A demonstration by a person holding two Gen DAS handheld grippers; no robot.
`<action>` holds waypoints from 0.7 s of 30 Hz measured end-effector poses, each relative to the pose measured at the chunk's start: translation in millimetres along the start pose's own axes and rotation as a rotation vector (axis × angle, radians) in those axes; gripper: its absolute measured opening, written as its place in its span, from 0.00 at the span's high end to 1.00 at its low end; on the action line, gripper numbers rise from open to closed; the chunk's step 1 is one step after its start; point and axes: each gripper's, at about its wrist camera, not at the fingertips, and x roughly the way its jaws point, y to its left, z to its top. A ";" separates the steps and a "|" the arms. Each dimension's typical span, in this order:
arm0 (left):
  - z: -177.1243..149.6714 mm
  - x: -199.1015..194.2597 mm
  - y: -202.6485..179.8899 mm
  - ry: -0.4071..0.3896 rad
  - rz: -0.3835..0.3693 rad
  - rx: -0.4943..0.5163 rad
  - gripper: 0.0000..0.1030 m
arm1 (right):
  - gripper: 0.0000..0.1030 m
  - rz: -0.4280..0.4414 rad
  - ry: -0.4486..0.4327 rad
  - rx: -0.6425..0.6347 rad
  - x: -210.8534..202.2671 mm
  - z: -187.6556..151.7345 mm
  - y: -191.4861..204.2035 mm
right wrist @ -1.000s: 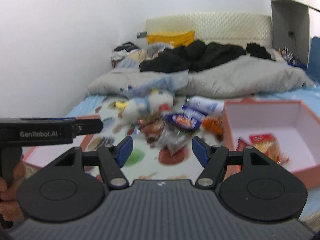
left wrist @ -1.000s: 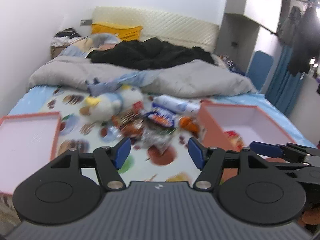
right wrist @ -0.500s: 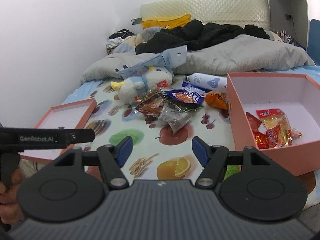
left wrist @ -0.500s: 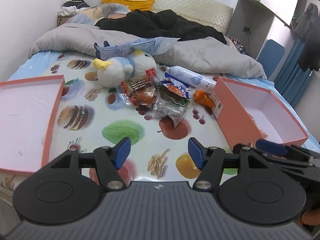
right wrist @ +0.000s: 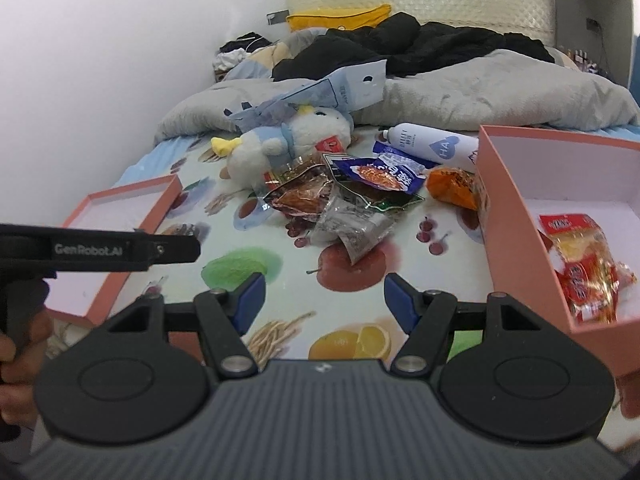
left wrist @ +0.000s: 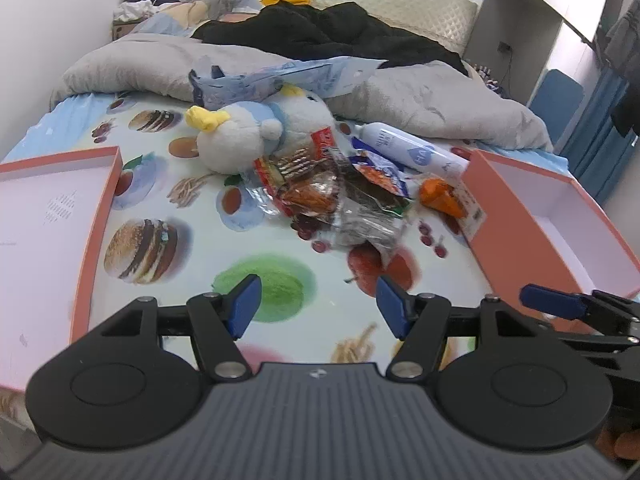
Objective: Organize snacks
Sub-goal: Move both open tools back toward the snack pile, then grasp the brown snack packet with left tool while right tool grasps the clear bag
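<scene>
Here the left gripper hangs over the near edge of the bed, its blue fingers apart with nothing between them. The right gripper hovers just beside it, fingers likewise spread and empty; in the right wrist view the left gripper's black body crosses the left side, with a hand on its handle.

The snack packets lie in a loose heap near the middle of the bed's fruit-and-burger print sheet: a brownish clear packet, a blue one, a clear grey one nearest the grippers, and an orange one touching the wall of the pink box toward the right edge. That box already holds red and yellow packets. A shallow pink lid sits open at the near left corner. Behind the heap rest a white and blue plush bird and a white bottle lying on its side, with a grey duvet beyond.
</scene>
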 end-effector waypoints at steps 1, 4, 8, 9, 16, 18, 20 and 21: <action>2.3 7.0 4.8 0.005 -0.001 -0.010 0.33 | 0.34 0.001 0.000 0.001 4.0 1.8 -0.8; 6.5 24.2 16.3 0.004 0.008 -0.025 0.31 | 0.34 0.002 -0.003 -0.004 18.2 5.6 -3.1; 10.1 53.8 27.0 0.002 0.026 -0.037 0.29 | 0.34 -0.002 -0.001 -0.023 44.8 6.0 -8.6; 11.7 62.3 28.4 0.010 0.025 -0.036 0.29 | 0.34 -0.005 0.010 -0.028 53.8 6.4 -10.5; 21.1 115.3 37.5 0.010 0.019 -0.054 0.26 | 0.35 0.010 0.056 -0.035 100.6 7.3 -26.4; 22.2 127.6 35.9 0.011 0.008 -0.037 0.23 | 0.35 0.009 0.061 -0.046 111.8 7.6 -28.5; 23.8 140.9 34.4 0.007 0.007 -0.026 0.23 | 0.34 0.003 0.065 -0.060 121.8 8.5 -29.7; 25.3 146.6 34.1 0.005 0.007 -0.020 0.23 | 0.34 0.008 0.065 -0.064 126.1 9.3 -30.4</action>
